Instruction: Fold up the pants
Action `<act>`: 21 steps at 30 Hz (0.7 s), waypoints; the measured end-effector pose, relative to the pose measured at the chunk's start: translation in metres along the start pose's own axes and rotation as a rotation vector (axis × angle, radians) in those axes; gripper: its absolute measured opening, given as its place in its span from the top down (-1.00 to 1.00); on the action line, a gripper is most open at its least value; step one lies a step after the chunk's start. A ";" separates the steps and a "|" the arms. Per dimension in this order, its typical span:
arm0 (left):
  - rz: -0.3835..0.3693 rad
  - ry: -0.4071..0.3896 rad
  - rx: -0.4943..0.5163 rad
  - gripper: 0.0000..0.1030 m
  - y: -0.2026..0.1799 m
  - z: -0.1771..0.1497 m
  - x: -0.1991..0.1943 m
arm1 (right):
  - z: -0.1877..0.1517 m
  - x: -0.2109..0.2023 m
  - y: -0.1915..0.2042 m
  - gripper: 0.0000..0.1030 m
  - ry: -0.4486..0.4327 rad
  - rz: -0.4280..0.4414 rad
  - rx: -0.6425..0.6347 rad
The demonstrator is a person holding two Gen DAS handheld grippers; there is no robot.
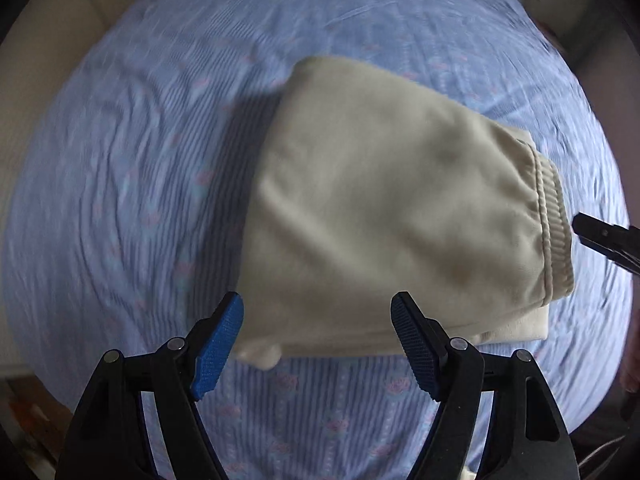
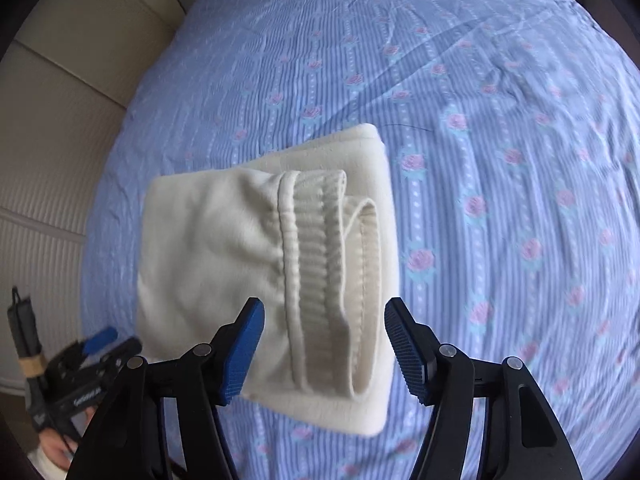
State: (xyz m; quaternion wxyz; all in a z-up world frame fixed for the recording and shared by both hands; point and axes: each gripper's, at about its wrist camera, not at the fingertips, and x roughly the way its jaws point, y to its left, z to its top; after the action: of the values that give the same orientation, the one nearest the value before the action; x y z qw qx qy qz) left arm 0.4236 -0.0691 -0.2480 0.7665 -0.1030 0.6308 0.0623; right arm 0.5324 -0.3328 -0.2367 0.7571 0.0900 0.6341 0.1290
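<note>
Both hand-held grippers, left (image 1: 318, 340) and right (image 2: 324, 340), hung spread and empty over the folded cream fleece pants (image 2: 240, 248) on the blue floral bed (image 2: 500, 160), ribbed waistband (image 2: 316, 256) under the right.

No legible text anywhere.

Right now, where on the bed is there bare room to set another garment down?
Bare sheet lies right of and beyond the folded cream pants. In the left view, open sheet also lies left of them. Crowded: the pants' near edge, under both open grippers, left gripper and right gripper.
</note>
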 end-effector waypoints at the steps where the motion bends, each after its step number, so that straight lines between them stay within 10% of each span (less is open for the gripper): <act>1: -0.004 0.006 -0.006 -0.47 0.002 -0.002 0.001 | 0.003 0.006 0.000 -0.25 0.008 0.002 0.000; 6: -0.010 0.020 0.021 -0.47 0.001 -0.005 0.002 | 0.012 0.042 -0.009 -0.25 0.081 0.034 0.079; 9: -0.024 0.014 0.051 -0.47 -0.001 -0.001 -0.001 | 0.013 0.052 -0.013 0.12 0.102 0.074 0.142; 13: -0.029 -0.013 0.079 -0.47 -0.007 0.009 -0.008 | 0.006 0.036 0.004 0.54 0.031 0.021 0.102; 21: -0.090 -0.040 0.069 -0.47 -0.015 0.018 -0.022 | -0.012 0.001 0.007 0.65 -0.081 -0.058 0.075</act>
State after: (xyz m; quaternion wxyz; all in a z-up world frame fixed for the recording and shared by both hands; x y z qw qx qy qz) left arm 0.4397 -0.0785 -0.2219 0.7842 -0.1033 0.6118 0.0081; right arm 0.5204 -0.3262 -0.2375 0.7818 0.1052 0.6095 0.0796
